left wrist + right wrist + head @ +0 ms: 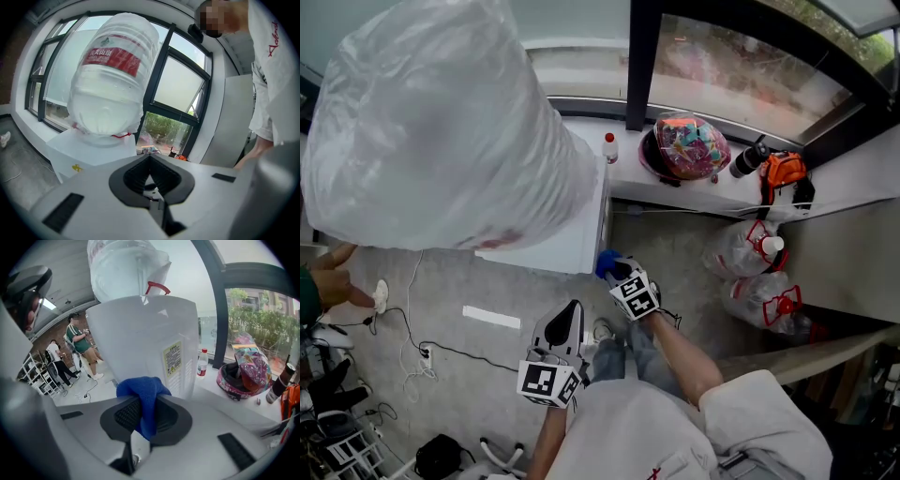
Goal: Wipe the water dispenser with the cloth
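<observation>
**Q.** What does the right tool [145,416] carry?

**A.** Its jaws are clamped on the blue cloth [143,394]. A bunched fold stands proud of the tips, just beside the white side wall of the water dispenser [140,343] (contact cannot be confirmed).

**Q.** And the left tool [151,180]?

**A.** Jaws together, nothing between them. It is lower down, apart from the cabinet.

**Q.** How is the wipe best made?

**A.** Probably by pressing the protruding fold flat to the panel, with the jaw tips off the plastic. Stroke downward past the label [172,359], clear of the bagged bottle [126,268] on top.
</observation>
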Tool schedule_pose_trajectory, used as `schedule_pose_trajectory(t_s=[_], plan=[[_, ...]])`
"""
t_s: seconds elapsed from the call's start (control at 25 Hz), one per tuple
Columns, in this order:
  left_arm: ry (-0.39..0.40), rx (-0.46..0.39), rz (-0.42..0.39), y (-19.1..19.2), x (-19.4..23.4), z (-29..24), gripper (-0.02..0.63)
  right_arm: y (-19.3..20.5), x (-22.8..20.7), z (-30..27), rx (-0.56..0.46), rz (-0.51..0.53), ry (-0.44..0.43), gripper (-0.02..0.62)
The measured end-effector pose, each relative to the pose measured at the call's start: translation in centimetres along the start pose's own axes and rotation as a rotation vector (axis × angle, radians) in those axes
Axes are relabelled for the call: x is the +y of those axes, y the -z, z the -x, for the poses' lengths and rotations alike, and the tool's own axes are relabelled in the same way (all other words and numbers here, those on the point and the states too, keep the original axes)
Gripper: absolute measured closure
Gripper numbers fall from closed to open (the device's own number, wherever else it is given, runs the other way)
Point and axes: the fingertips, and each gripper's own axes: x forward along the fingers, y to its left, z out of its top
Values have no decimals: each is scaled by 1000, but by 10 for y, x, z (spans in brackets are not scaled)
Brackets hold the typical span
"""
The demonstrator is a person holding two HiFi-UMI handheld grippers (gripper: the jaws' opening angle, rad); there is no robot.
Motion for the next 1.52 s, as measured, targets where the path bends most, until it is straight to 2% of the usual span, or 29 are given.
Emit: schedule_pose_trajectory(t_s=[0.24, 0.92, 1.2, 1.52], plan=[[7, 5, 1, -5, 3, -15, 594, -32, -33, -6, -31, -14, 37, 541], [-27, 54, 10, -2, 30, -40, 594, -124, -165, -63, -73, 31, 137, 541], [-39, 68, -2, -1, 32, -40, 594, -126, -175, -68, -87, 14, 145, 541], [-15, 45, -28, -5, 20, -37, 594, -116, -162, -25, -160, -43, 174, 541]])
